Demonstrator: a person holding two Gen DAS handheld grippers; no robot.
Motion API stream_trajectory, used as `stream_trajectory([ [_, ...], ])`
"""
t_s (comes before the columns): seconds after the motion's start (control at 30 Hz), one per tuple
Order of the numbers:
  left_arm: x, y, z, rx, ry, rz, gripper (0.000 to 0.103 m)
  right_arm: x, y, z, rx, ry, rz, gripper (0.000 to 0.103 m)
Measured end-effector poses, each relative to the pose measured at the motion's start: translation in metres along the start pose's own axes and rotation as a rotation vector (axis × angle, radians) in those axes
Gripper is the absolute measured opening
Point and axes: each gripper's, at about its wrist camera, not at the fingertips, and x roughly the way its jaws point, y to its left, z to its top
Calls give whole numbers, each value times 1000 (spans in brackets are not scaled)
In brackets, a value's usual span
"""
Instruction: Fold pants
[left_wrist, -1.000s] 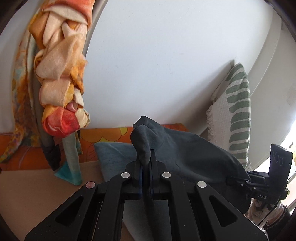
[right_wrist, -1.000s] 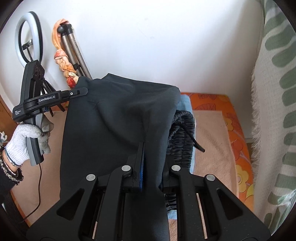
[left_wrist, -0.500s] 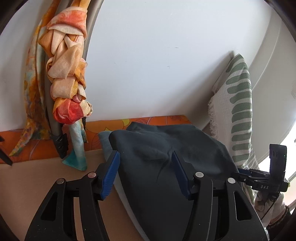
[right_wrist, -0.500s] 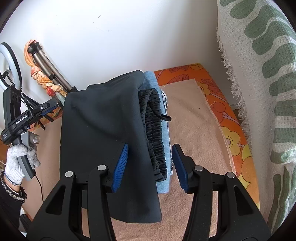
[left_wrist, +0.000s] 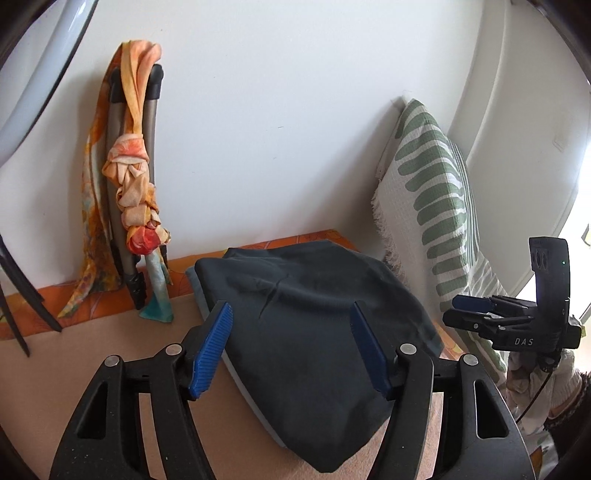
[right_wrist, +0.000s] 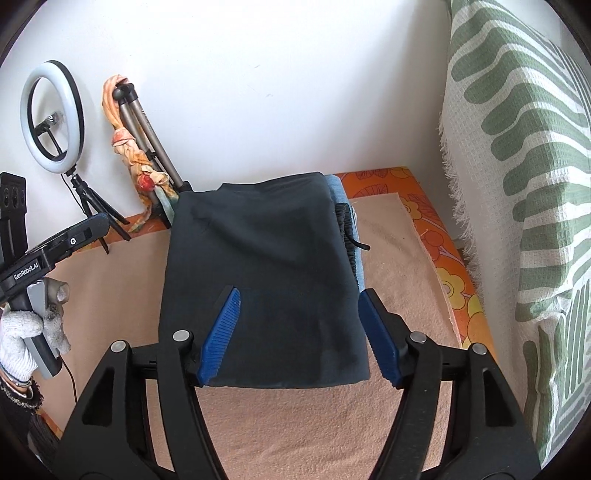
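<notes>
The dark pants (right_wrist: 266, 266) lie folded in a flat rectangle on a light blue folded garment (right_wrist: 355, 236), on the beige blanket (right_wrist: 295, 424). Their gathered waistband and drawstring (right_wrist: 347, 236) show at the right edge. My right gripper (right_wrist: 299, 334) hovers above the near edge of the pants, jaws still opening, blue pads clear of the cloth. My left gripper (left_wrist: 290, 349) hangs over the same pants (left_wrist: 314, 332) from the side, jaws also opening, nothing pressed between them. Each gripper shows in the other's view: the left gripper (right_wrist: 44, 254) in a white-gloved hand, the right gripper (left_wrist: 509, 321) at the right.
A white wall stands behind. A tripod wrapped in an orange scarf (left_wrist: 136, 206) leans on it, beside a ring light (right_wrist: 51, 118). A green-and-white patterned throw (right_wrist: 517, 184) hangs along the right. An orange flowered cover (right_wrist: 454, 273) borders the blanket.
Both grippers let go of the pants, opened wide and drew back and up. The lifted cloth dropped and now lies flat on the folded stack.
</notes>
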Motion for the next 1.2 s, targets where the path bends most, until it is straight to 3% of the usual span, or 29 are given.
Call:
stream_trajectory([
  [0.2,-47,-28,-8,76,-57,9,81,-32,23,-15,-4,-65,-5,81],
  [0.57,-109,-52,-42,118,-86,32,82,-77,55,-54,28,-141,-64,93],
  [0.73,-130,-47,-58,98,-83,65,83,-91,74,-75,14,-173,-133,101],
  [1.03,-166,-24,-88,54,-94,117,87,-109,116,-110,-18,-237,-258,103],
  [1.2,-175,-7,-107,22,-57,121,87,-110,138,-122,-7,-248,-238,103],
])
